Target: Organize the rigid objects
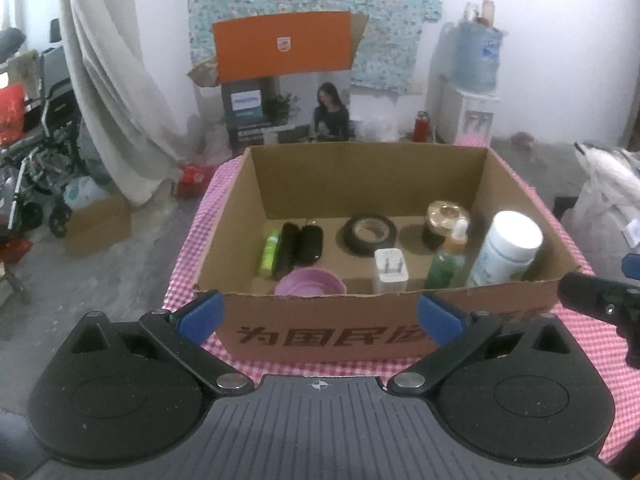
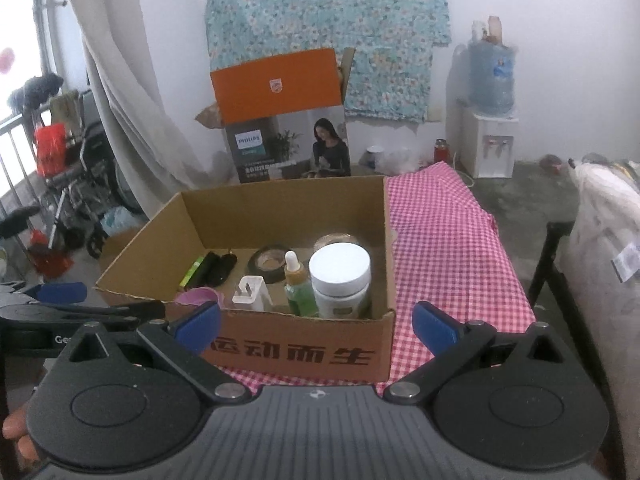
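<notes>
Left wrist view: the left gripper [image 1: 320, 312] stood with its blue-padded jaws spread wide and empty, low in the frame, before the open brown cardboard box [image 1: 372, 328] at centre on the pink-and-white checked tablecloth [image 1: 592, 340]. Inside the box lay a green tube [image 1: 269, 252] beside two black oblong cases [image 1: 302, 246], a black roll of tape [image 1: 370, 234], a gold-lidded dark jar [image 1: 444, 220], a white plug adapter [image 1: 390, 270], a pink round bowl [image 1: 310, 282], a green dropper bottle [image 1: 446, 264] and a white-capped white plastic jar [image 1: 506, 250] leaning at the right wall.

Right wrist view: the right gripper [image 2: 316, 326] was likewise wide and empty, at the lower centre. The box [image 2: 292, 354] sat centre-left; the white jar [image 2: 340, 276] stood in its near right corner, just beside the dropper bottle [image 2: 298, 284]. The left gripper [image 2: 60, 300] showed at the left edge.
</notes>
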The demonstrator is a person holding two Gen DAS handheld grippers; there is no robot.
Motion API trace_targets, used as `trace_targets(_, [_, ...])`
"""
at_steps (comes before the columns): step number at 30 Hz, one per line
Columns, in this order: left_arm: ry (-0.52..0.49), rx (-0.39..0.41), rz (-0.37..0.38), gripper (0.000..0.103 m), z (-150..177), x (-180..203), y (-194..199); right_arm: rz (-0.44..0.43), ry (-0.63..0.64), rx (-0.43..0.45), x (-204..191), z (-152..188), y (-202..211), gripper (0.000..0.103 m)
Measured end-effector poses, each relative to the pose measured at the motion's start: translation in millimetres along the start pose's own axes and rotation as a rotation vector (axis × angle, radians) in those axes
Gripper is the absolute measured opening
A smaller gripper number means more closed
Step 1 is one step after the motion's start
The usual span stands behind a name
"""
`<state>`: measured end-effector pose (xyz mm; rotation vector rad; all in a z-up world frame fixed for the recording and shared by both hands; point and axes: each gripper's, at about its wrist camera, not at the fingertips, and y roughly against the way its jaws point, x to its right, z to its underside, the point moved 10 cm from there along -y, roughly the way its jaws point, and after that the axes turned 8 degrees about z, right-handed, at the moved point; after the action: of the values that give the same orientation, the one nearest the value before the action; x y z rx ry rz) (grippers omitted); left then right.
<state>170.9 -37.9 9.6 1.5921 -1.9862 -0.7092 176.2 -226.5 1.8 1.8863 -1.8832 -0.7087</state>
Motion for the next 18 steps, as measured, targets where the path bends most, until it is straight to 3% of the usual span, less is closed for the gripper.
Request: trace_targets(18, [-0.003, -0.015, -0.007, 0.103, -3.3, -1.1, -4.8, 0.072, 0.045, -0.044, -12.8, 4.7, -25.9, 0.103])
